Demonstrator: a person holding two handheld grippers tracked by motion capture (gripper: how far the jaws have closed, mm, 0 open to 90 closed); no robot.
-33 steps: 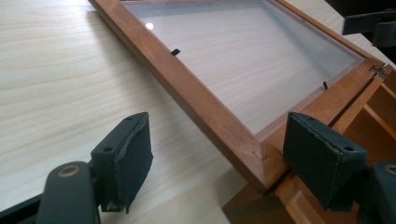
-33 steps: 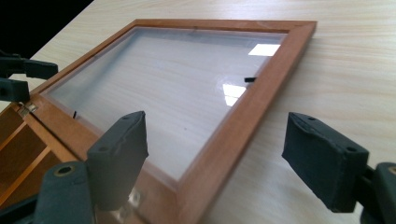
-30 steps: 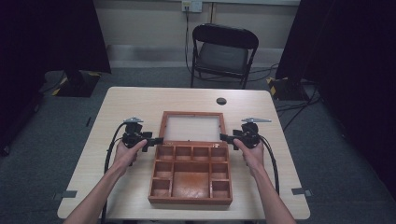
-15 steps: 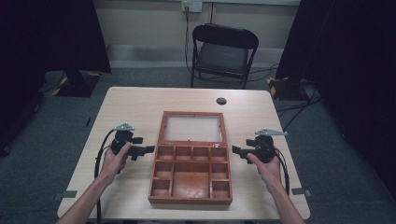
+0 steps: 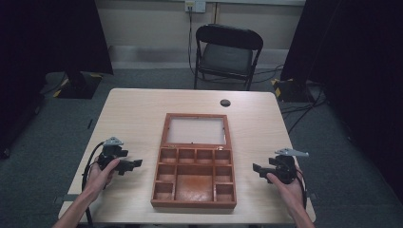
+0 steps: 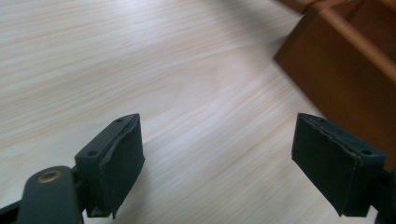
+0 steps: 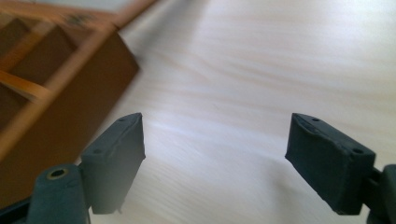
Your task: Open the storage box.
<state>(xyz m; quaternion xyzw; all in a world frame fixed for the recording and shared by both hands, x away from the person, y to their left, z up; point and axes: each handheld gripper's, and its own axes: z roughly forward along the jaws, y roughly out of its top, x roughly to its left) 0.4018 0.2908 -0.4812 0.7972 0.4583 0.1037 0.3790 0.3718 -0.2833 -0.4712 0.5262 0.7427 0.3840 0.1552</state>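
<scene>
You are holding both tools wide of the wooden box, probably to leave its lid and compartments unobstructed. It is lying open between them, ahead of each set of jaws. Your left gripper is pointing inward at the box's near side, jaws spread, gripping nothing. Your right gripper is mirroring it, jaws likewise spread and empty. Both hands are hovering low over the table, wrists level.

A black folding chair stands beyond the wooden table.
</scene>
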